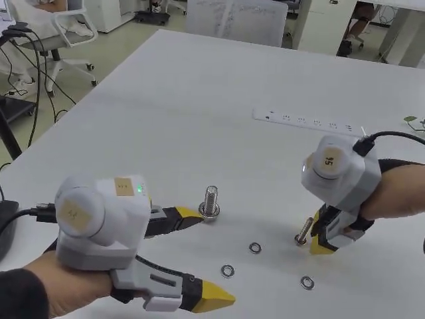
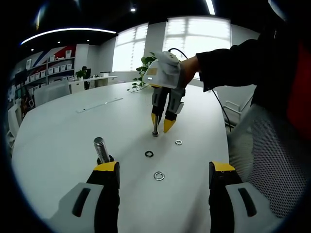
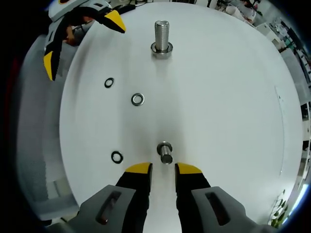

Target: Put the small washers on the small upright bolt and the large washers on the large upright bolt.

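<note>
- Table (image 1: 166,119): smooth, bare and white; likely lets a dropped washer slide or roll toward an edge.
- Left tool (image 1: 212,254): gapes wide and grips nothing; hangs just beside the large bolt (image 1: 210,201), one jaw tip close to its foot; could knock that bolt over on a careless swing.
- Right tool (image 3: 163,168): parted by a narrow gap, empty; sits just short of the small bolt (image 3: 165,151), which stands on its head right ahead of the tips; could topple so slim a bolt with a slight push, or pinch the bolt instead of a washer.
- Power strip (image 1: 309,121): lies well apart on the far side; poses little hazard.
- Large bolt: stands upright with a ring at its foot; cannot tell whether washer or flange.
- Mid washer (image 1: 255,248), front washer (image 1: 228,270), right washer (image 1: 307,282): lie flat and loose on the table, between and in front of the bolts.
  - Thin, so probably hard to pinch off the smooth top and apt to skid or slip out.
  - Look close in size, so easy to drop on the wrong bolt.
- Sticker (image 1: 330,161) on the right tool: reads roughly "15", first mark unclear.
- Tag (image 1: 78,214) on the left tool: bears faint marks, unreadable.
- Board (image 1: 236,20) beyond the table: carries handwriting, too blurred to read.
</note>
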`<action>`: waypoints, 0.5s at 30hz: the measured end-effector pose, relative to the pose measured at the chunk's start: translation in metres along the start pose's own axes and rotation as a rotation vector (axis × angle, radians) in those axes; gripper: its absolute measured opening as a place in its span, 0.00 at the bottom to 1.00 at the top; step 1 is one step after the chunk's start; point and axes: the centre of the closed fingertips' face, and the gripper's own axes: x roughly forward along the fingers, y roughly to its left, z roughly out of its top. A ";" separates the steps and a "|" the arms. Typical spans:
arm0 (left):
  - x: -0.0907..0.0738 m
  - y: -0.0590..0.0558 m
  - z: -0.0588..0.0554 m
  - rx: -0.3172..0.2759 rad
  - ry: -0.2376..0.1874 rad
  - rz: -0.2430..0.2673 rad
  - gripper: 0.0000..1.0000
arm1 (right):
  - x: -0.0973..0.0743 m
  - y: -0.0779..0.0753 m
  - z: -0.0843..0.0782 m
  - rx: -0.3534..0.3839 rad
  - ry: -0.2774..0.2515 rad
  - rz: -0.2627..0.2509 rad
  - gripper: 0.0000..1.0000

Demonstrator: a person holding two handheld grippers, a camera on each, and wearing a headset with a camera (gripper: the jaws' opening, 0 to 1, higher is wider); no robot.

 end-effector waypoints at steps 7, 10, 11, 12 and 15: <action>0.000 -0.001 0.000 0.001 0.001 -0.004 0.74 | -0.003 0.011 -0.007 0.016 -0.002 0.004 0.20; 0.000 -0.001 0.001 0.003 0.001 -0.006 0.74 | -0.002 0.018 -0.010 0.017 0.001 0.009 0.20; 0.000 -0.002 0.001 0.003 0.001 -0.007 0.74 | -0.002 0.020 -0.011 0.021 0.001 0.012 0.20; 0.000 -0.002 0.001 0.003 0.001 -0.009 0.74 | -0.002 0.023 -0.012 0.025 0.001 0.016 0.20; 0.000 -0.003 0.002 0.006 0.000 -0.011 0.74 | -0.001 0.030 -0.013 0.035 -0.002 0.030 0.20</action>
